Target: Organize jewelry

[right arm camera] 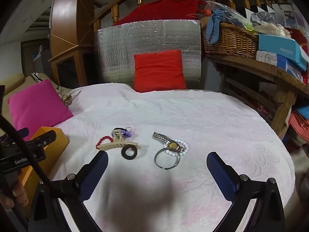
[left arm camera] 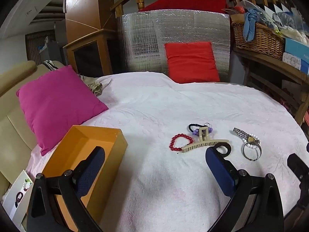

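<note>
Jewelry lies on a pale pink cloth [left arm camera: 173, 104]: a red bead bracelet [left arm camera: 180, 142], a beige claw clip [left arm camera: 204, 143], a black hair tie with purple beads [left arm camera: 199, 128], a black ring-shaped tie [right arm camera: 129, 152], a metal watch [right arm camera: 169, 142], a white bead bracelet [right arm camera: 181, 147] and a silver bangle [right arm camera: 167, 157]. An open orange box [left arm camera: 87, 154] stands at the left. My left gripper [left arm camera: 154, 160] is open and empty, its left finger over the box. My right gripper [right arm camera: 157, 164] is open and empty, just short of the bangle.
A magenta pillow [left arm camera: 58, 104] lies behind the box, a red pillow [left arm camera: 191, 61] leans on a silver foil panel at the back. A wooden shelf with a wicker basket [right arm camera: 229, 38] and boxes runs along the right. A white card [left arm camera: 17, 197] lies near the box.
</note>
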Demonstrator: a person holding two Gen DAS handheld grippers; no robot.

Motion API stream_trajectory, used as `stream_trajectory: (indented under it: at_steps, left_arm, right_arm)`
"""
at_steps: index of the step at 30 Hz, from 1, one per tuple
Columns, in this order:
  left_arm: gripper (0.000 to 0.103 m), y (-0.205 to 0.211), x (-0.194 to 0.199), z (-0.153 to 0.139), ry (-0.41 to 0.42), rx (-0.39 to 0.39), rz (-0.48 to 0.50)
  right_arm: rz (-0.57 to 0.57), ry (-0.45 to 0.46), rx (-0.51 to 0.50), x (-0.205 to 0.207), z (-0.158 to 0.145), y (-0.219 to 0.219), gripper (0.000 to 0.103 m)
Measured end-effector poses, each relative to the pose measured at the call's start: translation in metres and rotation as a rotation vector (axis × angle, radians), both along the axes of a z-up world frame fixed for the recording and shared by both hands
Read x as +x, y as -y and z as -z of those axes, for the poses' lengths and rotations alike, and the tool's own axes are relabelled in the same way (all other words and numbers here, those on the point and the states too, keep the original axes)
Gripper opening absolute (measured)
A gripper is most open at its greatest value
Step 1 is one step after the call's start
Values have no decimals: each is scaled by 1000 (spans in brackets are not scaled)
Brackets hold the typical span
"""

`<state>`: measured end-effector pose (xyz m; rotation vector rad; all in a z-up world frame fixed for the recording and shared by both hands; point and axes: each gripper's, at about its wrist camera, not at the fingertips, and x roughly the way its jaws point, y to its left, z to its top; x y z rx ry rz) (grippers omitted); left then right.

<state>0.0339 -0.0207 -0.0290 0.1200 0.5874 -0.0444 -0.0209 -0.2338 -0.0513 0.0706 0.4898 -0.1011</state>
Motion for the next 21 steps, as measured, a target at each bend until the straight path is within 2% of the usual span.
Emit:
stream_trajectory:
  at_steps: [6,21]
  left_arm:
    - [103,-1,-4,4,22,7,-9]
    - [103,3,1,14,3,11,-3]
  right_arm:
    - [-10,4,-2,-4,0,-6,103]
    - [5,8,35,-2,3,0,103]
